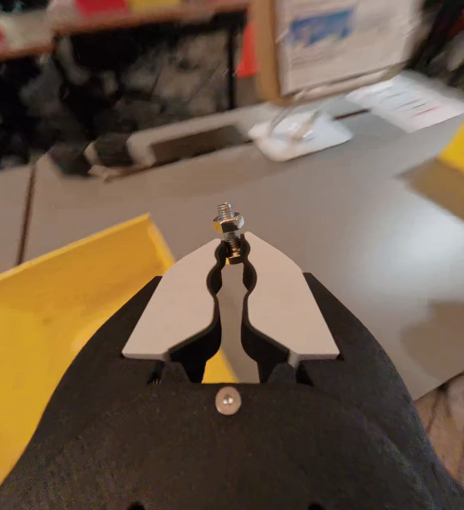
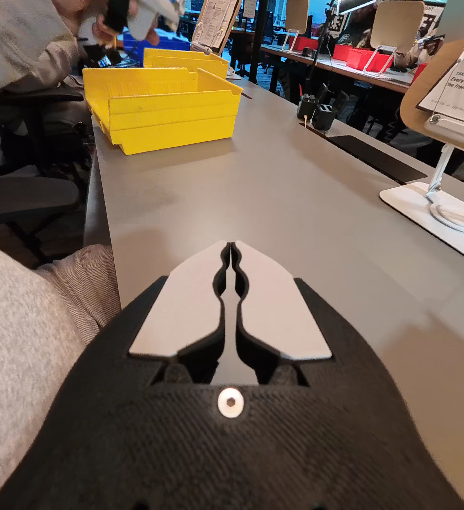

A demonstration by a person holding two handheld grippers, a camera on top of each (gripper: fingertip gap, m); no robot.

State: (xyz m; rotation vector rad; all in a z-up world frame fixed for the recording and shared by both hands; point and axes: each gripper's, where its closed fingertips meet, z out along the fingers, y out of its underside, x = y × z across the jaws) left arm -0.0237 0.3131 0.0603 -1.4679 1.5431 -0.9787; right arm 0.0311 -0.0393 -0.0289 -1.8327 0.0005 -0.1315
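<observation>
left wrist view: bolt (image 1: 231,242) with nut (image 1: 228,225) (threaded near tip) clamped upright by left gripper (image 1: 232,248), above grey table (image 1: 335,248); yellow bin (image 1: 60,289) seen at lower left.
right wrist view: right gripper (image 2: 230,244) pressed together, nothing held, over table edge; yellow bins (image 2: 164,110) set well ahead.

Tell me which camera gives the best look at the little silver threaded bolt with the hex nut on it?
The left wrist view. The small silver threaded bolt with a hex nut sits sharp and central there, pinched upright between the left gripper fingertips. The right wrist view does not show it, only the shut, empty right gripper over the grey table.
</observation>
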